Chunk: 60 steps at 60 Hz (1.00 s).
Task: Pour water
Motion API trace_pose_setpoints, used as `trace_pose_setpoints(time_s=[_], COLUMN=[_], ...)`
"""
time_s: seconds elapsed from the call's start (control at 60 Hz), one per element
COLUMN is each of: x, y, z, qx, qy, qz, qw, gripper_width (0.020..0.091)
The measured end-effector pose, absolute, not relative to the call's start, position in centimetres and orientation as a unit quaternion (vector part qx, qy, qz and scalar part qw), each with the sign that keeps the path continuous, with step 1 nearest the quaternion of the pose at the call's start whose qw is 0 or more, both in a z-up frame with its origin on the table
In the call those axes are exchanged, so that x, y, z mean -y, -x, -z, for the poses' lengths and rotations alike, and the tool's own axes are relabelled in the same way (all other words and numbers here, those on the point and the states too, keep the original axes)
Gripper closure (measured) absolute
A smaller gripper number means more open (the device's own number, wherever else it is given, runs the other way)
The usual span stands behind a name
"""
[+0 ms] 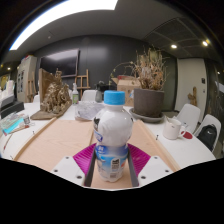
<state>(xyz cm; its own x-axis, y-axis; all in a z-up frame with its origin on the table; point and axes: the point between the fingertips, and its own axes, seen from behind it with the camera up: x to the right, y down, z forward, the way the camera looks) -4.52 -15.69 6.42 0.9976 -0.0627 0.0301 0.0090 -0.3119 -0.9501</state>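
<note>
On the far left of the desk [45,140] a flat bluish object [14,124] lies near the edge; its nature is hard to make out. A little further in, a dried, brownish plant arrangement [56,97] sits on the desk, with chairs and shelving dim behind it.

In the middle stands the water bottle [112,135], clear plastic with a light blue cap [114,98] and a label around its lower body. It is upright, cap on, and stands between the fingers of the gripper [112,162]. The left finger's magenta pad [83,155] and the right finger's pad [139,156] flank the bottle's lower half. The fingers are spread to about the bottle's width and appear to be pressing on its sides, though the actual contact is hidden by the bottle's curve, so this is likely rather than certain. The bottle's base sits low between the white finger bodies, and whether it rests on the desk cannot be told.

Behind the bottle, a pale box-like object [88,96] is partly hidden. To the right, a dark pot [149,101] holds tall dry stems. Further right, a white cup [172,128] stands on the desk, well apart from the bottle, with a white chair [207,128] beyond it.
</note>
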Motion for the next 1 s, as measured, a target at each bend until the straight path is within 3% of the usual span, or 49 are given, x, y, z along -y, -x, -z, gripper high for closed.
trace_pose_setpoints(time_s=[0.3,0.467,0.55,0.817,0.917,1.0], x=[15.2,14.6,14.1,9.0,6.6,4.1], y=[4.8,5.0,4.8,1.5,-1.0,-4.0], z=[-6.2,-7.1,-9.2,-20.2,-23.0,-23.6], qx=[-0.001,-0.008,-0.029,-0.18,-0.268,-0.347], qy=[0.81,0.819,0.814,0.75,0.703,0.647], qz=[0.04,0.029,-0.003,-0.23,-0.35,-0.442], qw=[0.584,0.574,0.58,0.593,0.558,0.515], gripper_width=[0.0753,0.0753,0.0754,0.0756,0.0758,0.0759])
